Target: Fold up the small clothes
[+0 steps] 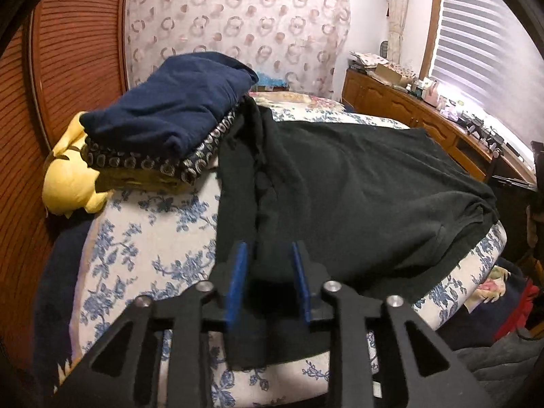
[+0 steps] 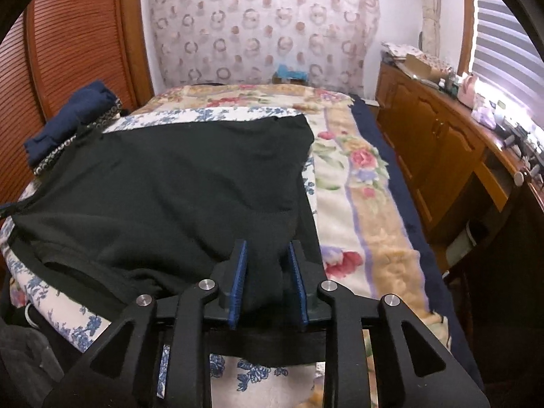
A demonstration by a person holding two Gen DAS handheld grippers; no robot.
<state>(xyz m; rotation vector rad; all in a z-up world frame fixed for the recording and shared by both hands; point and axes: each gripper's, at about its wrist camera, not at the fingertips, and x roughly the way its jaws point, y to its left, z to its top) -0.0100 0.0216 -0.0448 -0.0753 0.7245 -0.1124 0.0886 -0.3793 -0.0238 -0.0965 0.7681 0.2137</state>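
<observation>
Left wrist view: I've got one big black soft knit garment (image 1: pixel 357 187) spread flat on the blue-floral bedcover (image 1: pixel 142 238), its near hem hanging over the bed edge toward me. Left gripper (image 1: pixel 270 248) sits at the near-left part of that hem, jaws partly spread; fabric lies between the blue pads (image 1: pixel 238 282), but I see a gap, so I judge no pinch. Right wrist view: right gripper (image 2: pixel 265 246) is at the near-right corner of the same garment (image 2: pixel 170 176), jaws also partly spread w/ cloth lying loose between them, not squeezed.

Handling, my read: light, limp, no stiffness at all, so it'll sag and drag if lifted from one point. Not fragile, not slippery; the knit should catch on the pads fine. Best hold is the hem corners, one per gripper, both layers in the bite, then lift together and carry toward the far edge.

Counts: 1 black garment in work. 1 stack of folded clothes at far left, w/ navy blue folded cloth (image 1: pixel 170 108) on top, a dark ring-patterned piece (image 1: pixel 200 156) under it, yellow fabric (image 1: pixel 68 183) below; 3 layers visible, maybe more hidden. 2 grippers.
</observation>
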